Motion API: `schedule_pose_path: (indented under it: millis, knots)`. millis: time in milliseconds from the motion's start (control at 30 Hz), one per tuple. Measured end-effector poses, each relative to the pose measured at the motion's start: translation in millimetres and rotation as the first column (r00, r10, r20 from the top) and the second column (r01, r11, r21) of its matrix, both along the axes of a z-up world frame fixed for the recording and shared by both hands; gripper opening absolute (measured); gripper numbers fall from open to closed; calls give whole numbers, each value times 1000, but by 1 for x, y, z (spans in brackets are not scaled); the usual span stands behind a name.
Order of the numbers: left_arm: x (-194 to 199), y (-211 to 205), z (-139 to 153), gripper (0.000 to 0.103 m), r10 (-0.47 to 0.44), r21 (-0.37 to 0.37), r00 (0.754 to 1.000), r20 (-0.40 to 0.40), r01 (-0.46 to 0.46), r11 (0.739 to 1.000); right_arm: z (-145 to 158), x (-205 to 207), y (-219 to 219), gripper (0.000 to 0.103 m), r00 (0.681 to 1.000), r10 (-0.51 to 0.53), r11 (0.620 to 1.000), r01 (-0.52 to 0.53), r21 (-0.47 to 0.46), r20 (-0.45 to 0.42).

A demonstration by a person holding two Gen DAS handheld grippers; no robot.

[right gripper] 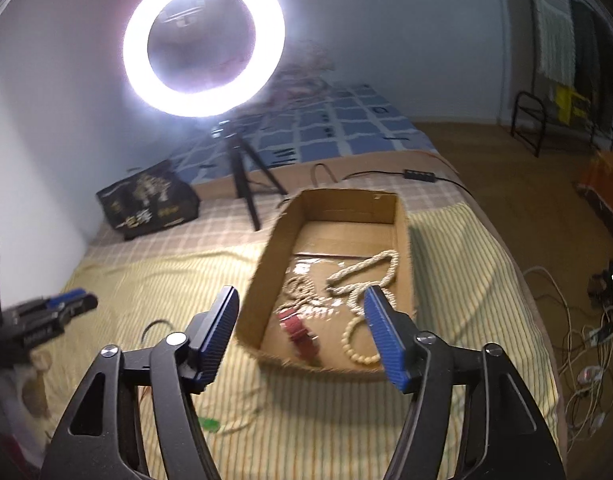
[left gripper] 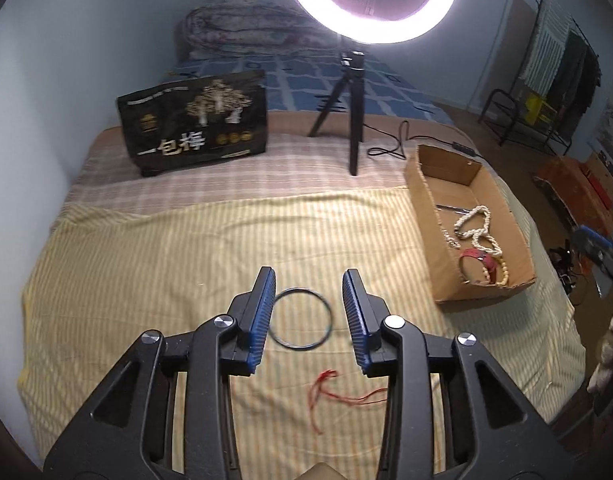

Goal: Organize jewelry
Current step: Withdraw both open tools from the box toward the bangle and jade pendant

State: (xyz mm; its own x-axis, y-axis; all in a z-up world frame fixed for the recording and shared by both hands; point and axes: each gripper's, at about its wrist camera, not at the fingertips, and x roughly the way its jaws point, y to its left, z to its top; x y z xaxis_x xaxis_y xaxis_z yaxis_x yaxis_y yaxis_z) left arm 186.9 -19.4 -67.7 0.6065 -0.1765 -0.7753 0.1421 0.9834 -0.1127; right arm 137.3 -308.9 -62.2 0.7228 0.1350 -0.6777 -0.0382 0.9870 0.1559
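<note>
- A black printed bag (left gripper: 194,120) is standing at the far left of the bed (left gripper: 146,264), with a glowing ring light (left gripper: 370,0) sitting on its tripod just to the right
- The left tool (left gripper: 308,306) is hovering wide open and holding nothing, its blue pads flanking a thin dark bangle (left gripper: 302,318) that is lying on the yellow striped sheet
- A red thread (left gripper: 338,396) is lying just nearer the camera than the bangle
- The right tool (right gripper: 302,332) is also gaping wide and gripping nothing, hanging over the near end of the cardboard box (right gripper: 266,264)
- Inside the box a red bracelet (right gripper: 300,334) and cream bead necklaces (right gripper: 370,276) are resting on its floor
</note>
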Motion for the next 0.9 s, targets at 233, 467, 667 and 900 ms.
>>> schedule_pose_path:
  millis: [233,467,667,900]
  knots:
    - [-1,18,-9,49,34,15,999,-15,-34,999,-13,-25,33,71,993,114,993,-114,-23,-10]
    - [10,33,-25,49,81,46,995,-60,-79,996,-37,-44,56,72,977,208,975,-210,-68,-38]
    - [22,53,-42,50,129,28,983,-129,-126,992,-58,-50,72,72,949,303,945,-311,-100,-87]
    - [30,66,-66,50,156,-19,965,-211,-164,986,-78,-39,81,72,907,374,921,-388,-37,-196]
